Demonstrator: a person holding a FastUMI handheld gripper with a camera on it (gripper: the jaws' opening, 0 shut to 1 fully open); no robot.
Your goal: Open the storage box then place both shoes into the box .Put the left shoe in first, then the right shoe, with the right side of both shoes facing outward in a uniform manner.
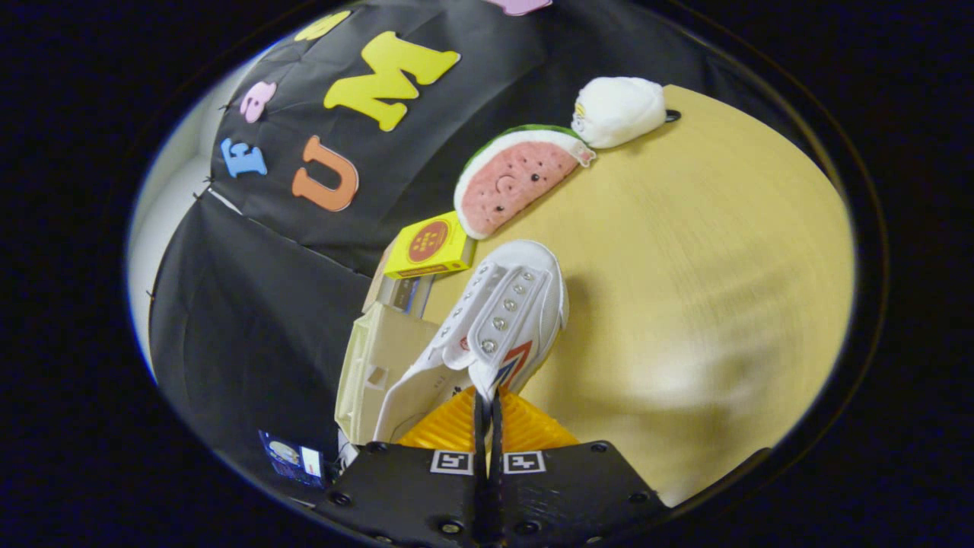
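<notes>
Our tool (pixel 487 407) is closed on the white shoe (pixel 494 320). The shoe's long axis runs away from the tool, toe toward the watermelon plush (pixel 514 179).

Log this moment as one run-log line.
gripper: shut on white shoe | shoe: lifted, tilted, above table | storage box: beside shoe | behind: watermelon plush, yellow box

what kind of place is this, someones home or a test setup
Most likely a staged recording booth, not a home: black cloth wall, a bare wooden table with watermelon plush and yellow box as props, and the gripper shut on a white shoe.
</notes>
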